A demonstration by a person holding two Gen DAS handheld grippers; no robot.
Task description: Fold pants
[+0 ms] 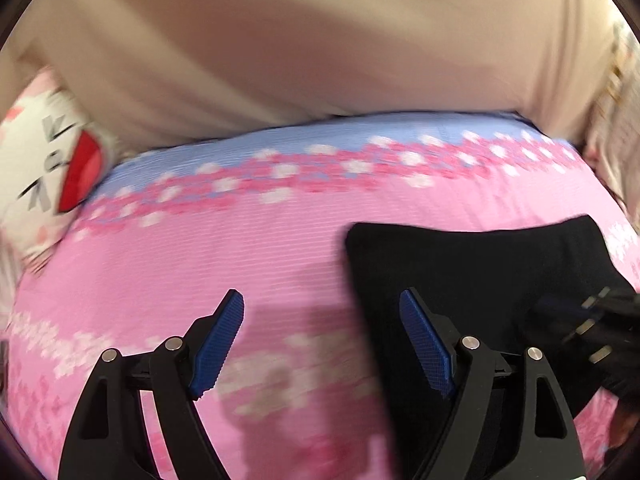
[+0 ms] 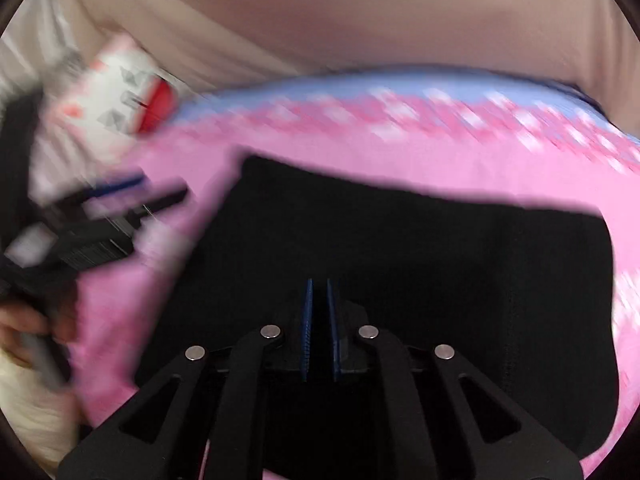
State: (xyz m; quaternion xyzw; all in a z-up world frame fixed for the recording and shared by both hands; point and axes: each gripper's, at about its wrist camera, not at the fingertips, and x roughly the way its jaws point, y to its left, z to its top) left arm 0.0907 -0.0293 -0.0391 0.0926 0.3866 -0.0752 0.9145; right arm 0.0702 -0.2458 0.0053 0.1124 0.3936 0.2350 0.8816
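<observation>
Black pants (image 2: pixel 440 248) lie folded into a compact block on the pink flowered bedspread (image 2: pixel 500 160). My right gripper (image 2: pixel 319 284) hovers over their near part, blue pads shut to a thin slit; whether cloth sits in the slit I cannot tell. In the left wrist view the pants (image 1: pixel 480 264) are at the right, and my left gripper (image 1: pixel 320 300) stands wide open above the bedspread (image 1: pixel 240 240), its right finger over the pants' left edge, nothing between the pads. The right gripper (image 1: pixel 588 320) shows blurred at the right edge. The left gripper (image 2: pixel 132 196) appears blurred left of the pants, with a hand (image 2: pixel 24 328) behind it.
A white cushion with a red patch (image 1: pixel 52 168) lies at the bed's far left corner, also visible as the cushion (image 2: pixel 120 96) in the right wrist view. Beige fabric (image 1: pixel 320 40) rises behind the bed's far blue edge. Patterned cloth (image 1: pixel 616 128) hangs at the far right.
</observation>
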